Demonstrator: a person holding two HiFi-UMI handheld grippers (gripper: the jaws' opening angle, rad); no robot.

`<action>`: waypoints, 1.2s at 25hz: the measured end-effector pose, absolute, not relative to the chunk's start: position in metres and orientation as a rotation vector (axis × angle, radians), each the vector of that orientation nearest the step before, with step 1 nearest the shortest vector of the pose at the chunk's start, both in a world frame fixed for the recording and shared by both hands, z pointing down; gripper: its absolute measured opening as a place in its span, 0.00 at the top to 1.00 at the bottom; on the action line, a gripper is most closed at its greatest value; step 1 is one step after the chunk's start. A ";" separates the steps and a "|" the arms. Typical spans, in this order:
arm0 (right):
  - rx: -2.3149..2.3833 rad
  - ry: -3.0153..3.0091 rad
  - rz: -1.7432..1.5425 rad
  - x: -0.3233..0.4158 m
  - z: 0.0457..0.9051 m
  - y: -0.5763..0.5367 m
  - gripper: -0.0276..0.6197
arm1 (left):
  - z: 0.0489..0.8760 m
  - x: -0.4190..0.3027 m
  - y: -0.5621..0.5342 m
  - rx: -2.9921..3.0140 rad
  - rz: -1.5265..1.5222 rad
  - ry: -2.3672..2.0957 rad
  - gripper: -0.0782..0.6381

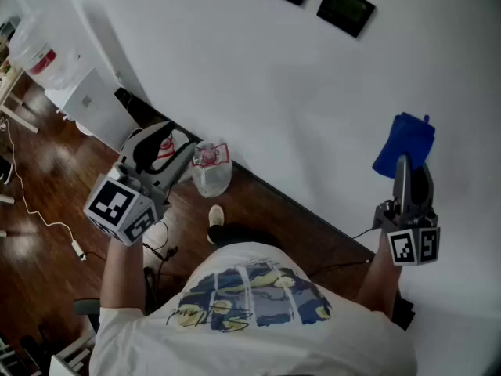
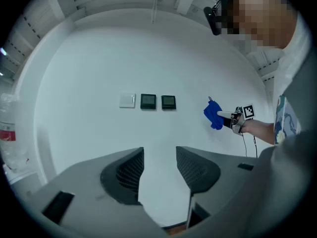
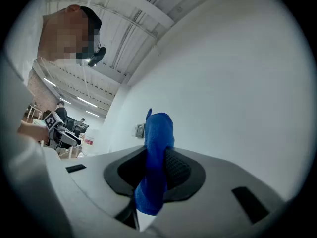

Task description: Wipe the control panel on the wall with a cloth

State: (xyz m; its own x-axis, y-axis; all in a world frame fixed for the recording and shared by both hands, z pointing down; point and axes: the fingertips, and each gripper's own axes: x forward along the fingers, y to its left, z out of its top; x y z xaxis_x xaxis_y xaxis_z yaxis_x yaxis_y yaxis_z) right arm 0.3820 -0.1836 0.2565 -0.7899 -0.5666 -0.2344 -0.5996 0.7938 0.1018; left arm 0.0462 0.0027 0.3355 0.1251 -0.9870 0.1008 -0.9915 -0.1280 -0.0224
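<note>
"While the blue cloth (image 1: 404, 141) is clamped between the jaws of the right gripper (image 1: 409, 171), which step is judged to be in hand?"

"Approach. The cloth is held up close to the wall (image 1: 235, 77) but well apart from the control panel (image 1: 345, 9); no wiping contact is shown. The left gripper (image 1: 168, 153) is held low, jaws apart, with nothing between them. For the next move, the cloth should be carried leftward to the panel face and pressed flat against it."

Dark wood floor (image 1: 55, 180), clear plastic jug (image 1: 211, 171), white cable (image 1: 77, 248)
</note>
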 end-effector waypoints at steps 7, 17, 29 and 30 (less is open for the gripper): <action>-1.077 2.640 0.343 0.324 0.213 -0.235 0.82 | 0.302 -0.018 -0.050 2.398 0.229 -1.895 0.64; -1.283 2.436 0.478 0.270 0.175 -0.252 0.82 | 0.294 -0.075 -0.119 2.582 0.158 -1.685 0.64; -1.624 2.267 0.700 0.211 0.156 -0.260 0.82 | 0.321 -0.146 -0.136 2.669 0.122 -1.355 0.64; -1.638 2.266 0.704 0.204 0.158 -0.263 0.82 | 0.324 -0.153 -0.135 2.667 0.119 -1.350 0.64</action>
